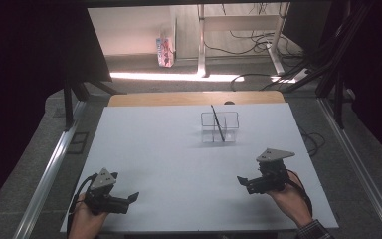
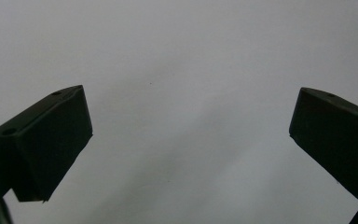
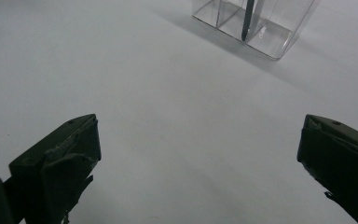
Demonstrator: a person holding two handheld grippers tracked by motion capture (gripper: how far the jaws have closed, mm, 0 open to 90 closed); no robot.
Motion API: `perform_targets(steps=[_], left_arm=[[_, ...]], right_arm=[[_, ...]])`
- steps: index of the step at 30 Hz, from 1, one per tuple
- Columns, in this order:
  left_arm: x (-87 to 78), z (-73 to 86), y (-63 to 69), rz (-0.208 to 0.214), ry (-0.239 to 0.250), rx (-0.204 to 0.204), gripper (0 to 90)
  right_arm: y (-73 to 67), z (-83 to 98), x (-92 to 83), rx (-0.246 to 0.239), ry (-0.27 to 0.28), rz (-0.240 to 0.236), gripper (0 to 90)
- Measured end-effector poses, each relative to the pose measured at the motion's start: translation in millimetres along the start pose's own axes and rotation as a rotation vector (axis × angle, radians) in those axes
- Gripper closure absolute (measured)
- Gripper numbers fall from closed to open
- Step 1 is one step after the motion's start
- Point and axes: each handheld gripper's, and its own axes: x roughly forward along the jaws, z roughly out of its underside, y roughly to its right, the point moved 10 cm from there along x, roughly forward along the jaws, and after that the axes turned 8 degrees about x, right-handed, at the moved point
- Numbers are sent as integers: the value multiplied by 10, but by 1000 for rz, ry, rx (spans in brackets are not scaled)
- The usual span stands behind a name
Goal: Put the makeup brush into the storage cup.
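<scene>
Both grippers' jaws well short of pen [image 1: 218,123].

The setting is a laboratory-type recording station. A white work surface [image 1: 169,164] lies on a wooden tabletop [image 1: 194,98] whose bare strip shows along the far edge. Aluminium profile rails [image 1: 47,169] run along both sides of the table, and dark curtains [image 1: 25,74] screen the left and right. Beyond the far edge, a white-legged desk frame [image 1: 238,30] stands on a grey floor, with loose cables [image 1: 258,42] trailing beneath it. A small printed carton [image 1: 164,51] stands on the floor near the wall.
</scene>
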Motion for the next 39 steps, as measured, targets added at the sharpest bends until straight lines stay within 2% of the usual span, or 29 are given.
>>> perform_targets(steps=[20, 39], left_arm=[[6, -2, 9, 5, -2, 6, 0], [4, -11, 21, 17, 6, 0, 0]], right_arm=[[97, 152, -146, 3, -18, 34, 0], [200, 272, -286, 32, -16, 58, 0]])
